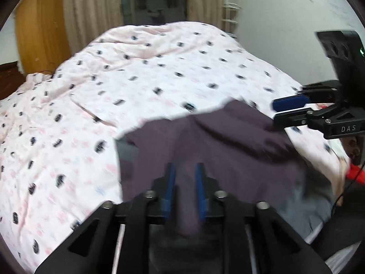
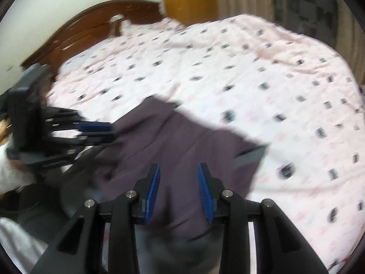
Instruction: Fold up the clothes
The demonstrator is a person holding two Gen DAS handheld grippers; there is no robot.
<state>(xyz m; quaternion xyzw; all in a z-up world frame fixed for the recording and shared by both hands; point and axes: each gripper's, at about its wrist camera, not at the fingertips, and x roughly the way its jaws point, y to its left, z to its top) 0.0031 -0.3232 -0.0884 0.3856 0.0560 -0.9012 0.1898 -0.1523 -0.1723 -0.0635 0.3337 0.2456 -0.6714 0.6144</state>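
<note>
Left gripper (image 1: 185, 183), low in the centre of its own view, has its blue pads narrowly parted with a ridge of the dark purple garment (image 1: 228, 141) running up between them; motion blur makes it impossible to tell whether the pads pinch the cloth or merely straddle it. The right gripper (image 2: 179, 186), low centre in its view, stands a little wider, jaws parted over the same garment, and the pads do not appear to press on it.

The garment lies partly spread on the pink patterned bedsheet (image 1: 148, 68), filling the lower middle of both views, with its far edge a ragged diagonal and a grey-lined corner (image 2: 249, 156) turned up at centre right of the right wrist view.

To do this fold well, each claw should probably take a clean single edge near a corner, not a bunched ridge, and both should lift together so the cloth stays taut between them.

Open sheet stretches well beyond the garment toward the top of both frames, giving room to lay it flat. The wooden headboard (image 2: 91, 25) at upper left and the wardrobe (image 1: 41, 29) stand well apart.
</note>
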